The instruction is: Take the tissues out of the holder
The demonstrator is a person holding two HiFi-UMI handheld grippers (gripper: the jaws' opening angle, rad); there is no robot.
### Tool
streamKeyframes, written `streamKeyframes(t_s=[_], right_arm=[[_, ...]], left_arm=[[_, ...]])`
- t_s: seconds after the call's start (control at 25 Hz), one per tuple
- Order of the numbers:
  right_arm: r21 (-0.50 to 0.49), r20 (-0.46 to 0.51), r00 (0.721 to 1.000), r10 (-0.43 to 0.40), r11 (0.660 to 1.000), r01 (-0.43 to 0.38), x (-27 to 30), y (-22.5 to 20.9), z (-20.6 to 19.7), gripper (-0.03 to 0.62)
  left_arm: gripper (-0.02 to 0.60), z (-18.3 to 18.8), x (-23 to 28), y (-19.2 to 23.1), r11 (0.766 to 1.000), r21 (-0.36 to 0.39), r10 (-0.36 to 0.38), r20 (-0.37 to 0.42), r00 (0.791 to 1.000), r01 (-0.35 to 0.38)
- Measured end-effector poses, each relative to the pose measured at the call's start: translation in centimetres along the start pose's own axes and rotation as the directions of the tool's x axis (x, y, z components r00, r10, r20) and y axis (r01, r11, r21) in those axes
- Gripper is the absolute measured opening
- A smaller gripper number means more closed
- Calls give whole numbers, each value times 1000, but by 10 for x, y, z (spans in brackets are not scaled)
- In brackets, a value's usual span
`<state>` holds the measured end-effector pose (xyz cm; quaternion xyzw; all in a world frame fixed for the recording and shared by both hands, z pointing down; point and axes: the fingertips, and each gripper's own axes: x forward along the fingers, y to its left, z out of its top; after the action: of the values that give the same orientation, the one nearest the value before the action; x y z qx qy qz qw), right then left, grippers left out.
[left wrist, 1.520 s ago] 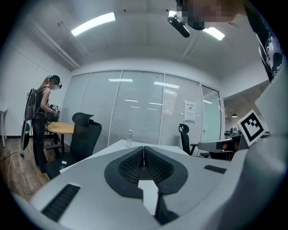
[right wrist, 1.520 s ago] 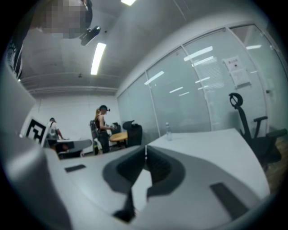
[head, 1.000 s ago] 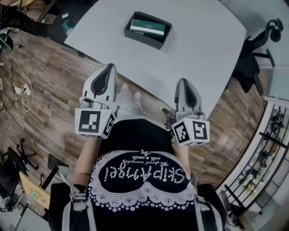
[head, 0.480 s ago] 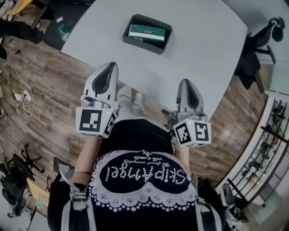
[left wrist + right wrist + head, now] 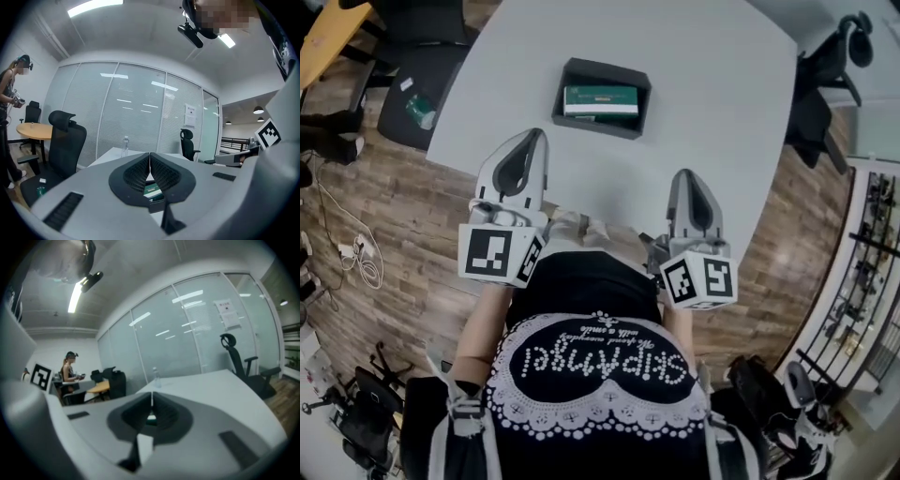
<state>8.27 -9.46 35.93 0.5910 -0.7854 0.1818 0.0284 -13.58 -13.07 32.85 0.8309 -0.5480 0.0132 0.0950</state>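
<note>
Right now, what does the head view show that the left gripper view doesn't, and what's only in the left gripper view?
Only the head view: the wearer's black top, white cables on the floor, and the holder seen whole from above. Only the left gripper view: the glass wall, a water bottle, and a person standing by a round wooden table. Both: the white table, the green tissue pack, and the left gripper, shut and empty.
</note>
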Motion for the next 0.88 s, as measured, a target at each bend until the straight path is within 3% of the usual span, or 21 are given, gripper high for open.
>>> streamKeyframes(t_s=[0.44,0.88], right_arm=[[7,1,999,-46,999,46,18,18,-7,32],[11,-10,999,-37,999,38,17,10,-6,32]], left_arm=[[25,-9,10,29,999,-20,-43,-26,999,43],[25,-12,16,16,999,-9,-42,-36,998,42]])
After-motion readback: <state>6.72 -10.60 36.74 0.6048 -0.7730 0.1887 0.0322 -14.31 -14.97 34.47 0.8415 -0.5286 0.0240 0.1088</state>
